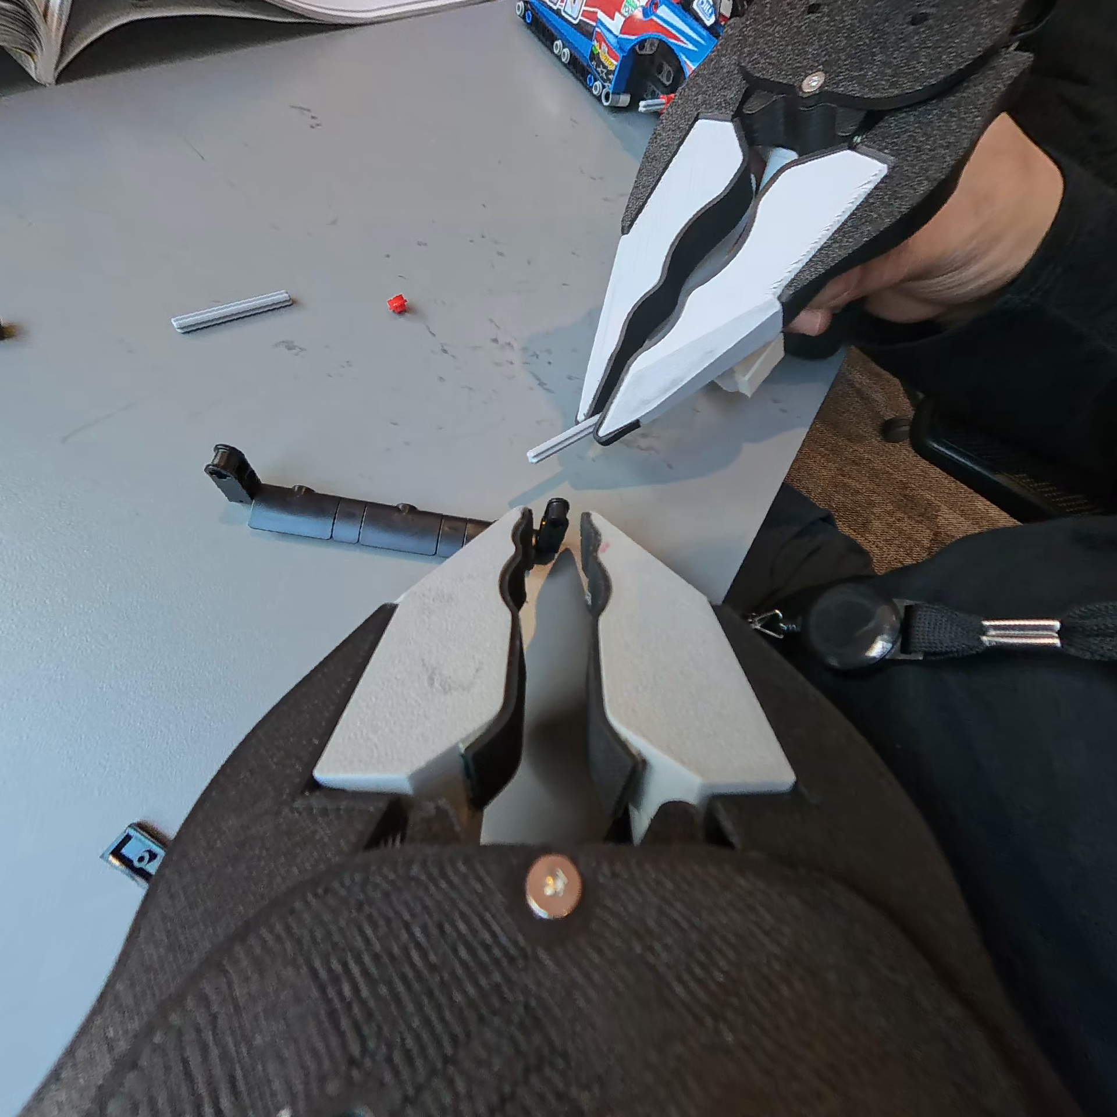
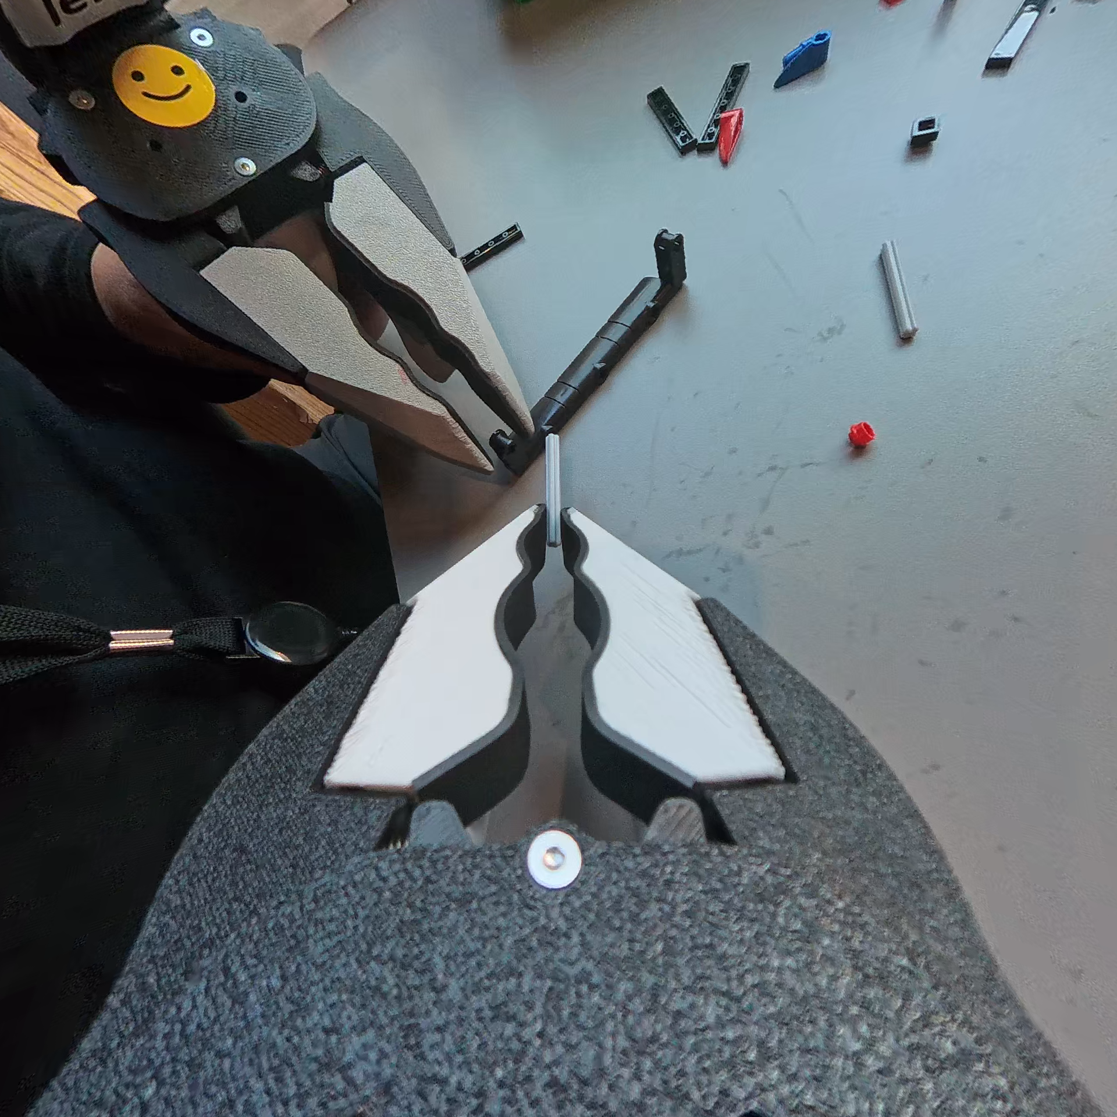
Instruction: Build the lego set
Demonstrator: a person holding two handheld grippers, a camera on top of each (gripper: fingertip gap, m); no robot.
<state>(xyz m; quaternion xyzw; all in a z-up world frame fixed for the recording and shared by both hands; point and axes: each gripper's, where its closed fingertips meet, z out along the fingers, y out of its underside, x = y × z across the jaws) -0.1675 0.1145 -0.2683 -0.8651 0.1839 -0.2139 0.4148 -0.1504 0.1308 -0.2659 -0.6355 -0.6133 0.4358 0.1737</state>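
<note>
Right gripper point(image 2: 551, 514) clamped on a thin grey rod point(image 2: 552, 483) at frame centre, left gripper point(image 1: 553, 520) parted around the near end connector of a long black bar point(image 1: 350, 520) (lying on the grey table point(image 1: 362, 211), mid-left), second rod point(image 1: 231, 311) farther left.

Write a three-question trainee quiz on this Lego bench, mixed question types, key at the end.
1. True or false: the right gripper is shut on a grey axle.
2. The left gripper is at which end of the black beam assembly? A) the end near the table edge B) the far end C) the middle
3. Fill in: a second grey axle lies loose on the table beside a small ____ piece.

Key: 1 true; 2 A; 3 red.
</note>
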